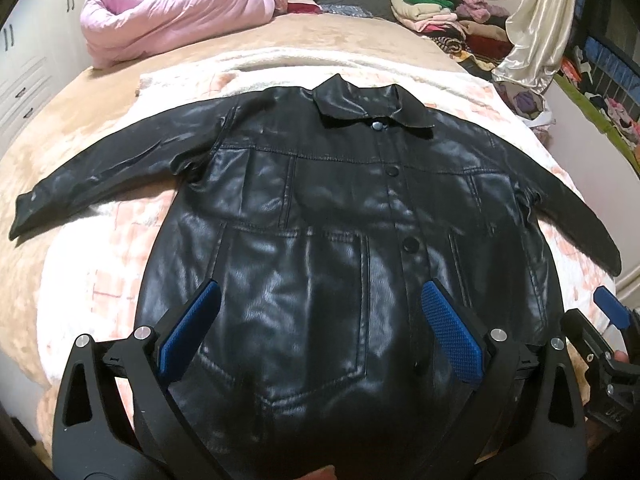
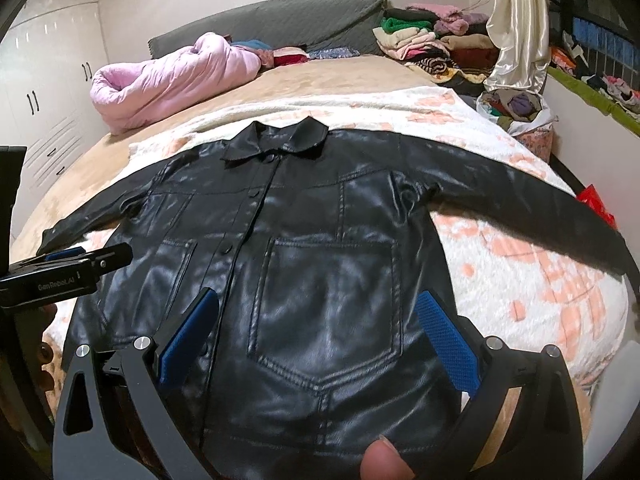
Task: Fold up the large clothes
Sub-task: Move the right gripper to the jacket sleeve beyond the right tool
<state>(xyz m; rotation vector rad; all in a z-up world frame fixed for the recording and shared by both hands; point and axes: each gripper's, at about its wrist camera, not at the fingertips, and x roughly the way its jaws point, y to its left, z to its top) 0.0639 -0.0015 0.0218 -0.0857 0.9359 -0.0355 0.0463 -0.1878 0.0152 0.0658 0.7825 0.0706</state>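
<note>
A black leather jacket (image 1: 320, 208) lies flat and buttoned on the bed, front up, collar far from me and both sleeves spread sideways. My left gripper (image 1: 320, 296) hovers open over its lower left front, blue pads wide apart with nothing between them. In the right wrist view the same jacket (image 2: 320, 240) fills the middle. My right gripper (image 2: 320, 304) is open above the lower right pocket and holds nothing. The right gripper's side also shows at the edge of the left wrist view (image 1: 608, 312). The left gripper's body (image 2: 68, 268) shows at the left of the right wrist view.
A white and pink fleece blanket (image 1: 100, 264) lies under the jacket on a tan bedspread (image 1: 60, 136). A rolled pink quilt (image 1: 168, 12) and piles of folded clothes (image 1: 440, 12) sit at the headboard. A cream curtain (image 2: 516, 20) hangs at right. White wardrobes (image 2: 48, 80) stand at left.
</note>
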